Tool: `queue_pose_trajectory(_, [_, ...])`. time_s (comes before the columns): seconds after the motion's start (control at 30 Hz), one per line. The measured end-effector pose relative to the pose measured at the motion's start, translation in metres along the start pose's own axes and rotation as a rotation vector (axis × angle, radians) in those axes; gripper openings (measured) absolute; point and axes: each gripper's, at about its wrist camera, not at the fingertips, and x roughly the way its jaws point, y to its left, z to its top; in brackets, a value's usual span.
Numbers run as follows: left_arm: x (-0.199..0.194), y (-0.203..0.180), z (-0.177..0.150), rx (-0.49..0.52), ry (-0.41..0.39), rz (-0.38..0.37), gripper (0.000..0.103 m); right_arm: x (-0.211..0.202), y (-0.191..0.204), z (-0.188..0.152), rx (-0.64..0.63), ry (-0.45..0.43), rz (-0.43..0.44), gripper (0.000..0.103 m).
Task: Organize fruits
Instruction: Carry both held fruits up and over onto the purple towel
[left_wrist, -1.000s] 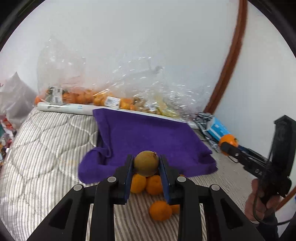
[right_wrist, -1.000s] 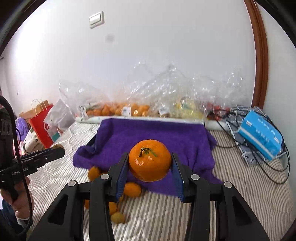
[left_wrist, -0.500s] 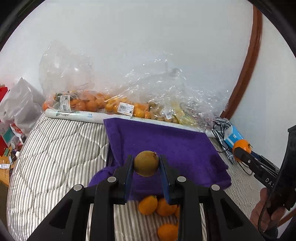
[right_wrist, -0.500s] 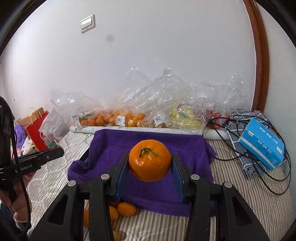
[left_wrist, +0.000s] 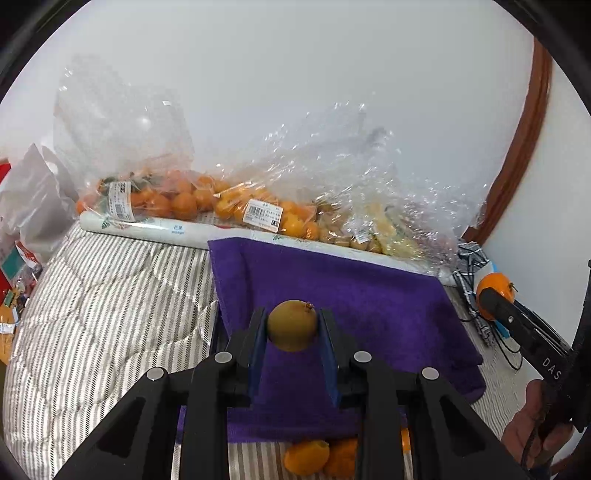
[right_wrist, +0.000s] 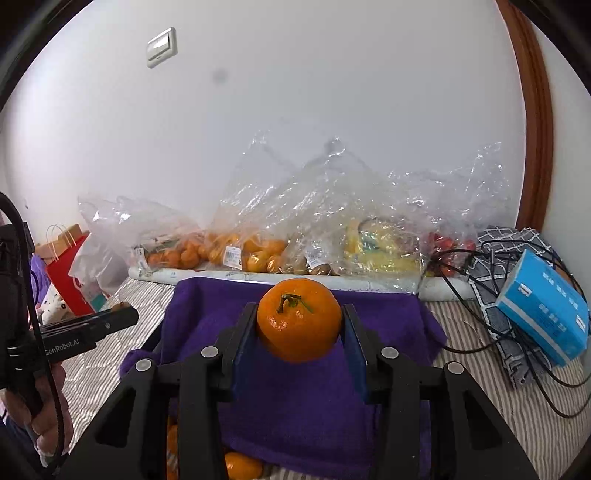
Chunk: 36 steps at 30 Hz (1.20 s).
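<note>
Above the purple towel (left_wrist: 369, 314), we carry a brownish-green fruit (left_wrist: 291, 325) clamped in the left gripper (left_wrist: 291, 332) and a stemmed orange (right_wrist: 299, 319) clamped in the right gripper (right_wrist: 299, 332), apparently mid-transfer, so next we need to pick separate spots and lower each.

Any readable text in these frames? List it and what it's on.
"GenRobot.AI": side of the left hand-held gripper, right wrist view.
"DAS", cut off: side of the right hand-held gripper, left wrist view.
Price labels on the fruit bags: print too small.
Blue box: white print blurred.
White roll: small print illegible.
</note>
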Motion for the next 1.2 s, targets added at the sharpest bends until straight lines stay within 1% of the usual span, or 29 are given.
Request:
queue_pose_trajectory(0.3, [0.037, -0.003, 0.003, -0.010, 0.061, -0.001, 0.026, 0.035, -0.013, -0.004, 0.008, 0.038, -0.003, 0.044])
queue_pose_trajectory(0.6, [0.054, -0.004, -0.003, 0.005, 0.090, 0.011, 0.026, 0.056, -0.028, -0.014, 0.034, 0.086, -0.012, 0.044])
queue_pose_trajectory(0.87, [0.069, 0.001, -0.006, -0.005, 0.138, 0.029, 0.026, 0.074, -0.030, -0.025, 0.021, 0.135, -0.024, 0.044])
queue_pose_trajectory(1.2, [0.082, 0.002, -0.011, 0.001, 0.174, 0.040, 0.026, 0.089, -0.030, -0.037, 0.013, 0.190, -0.029, 0.044])
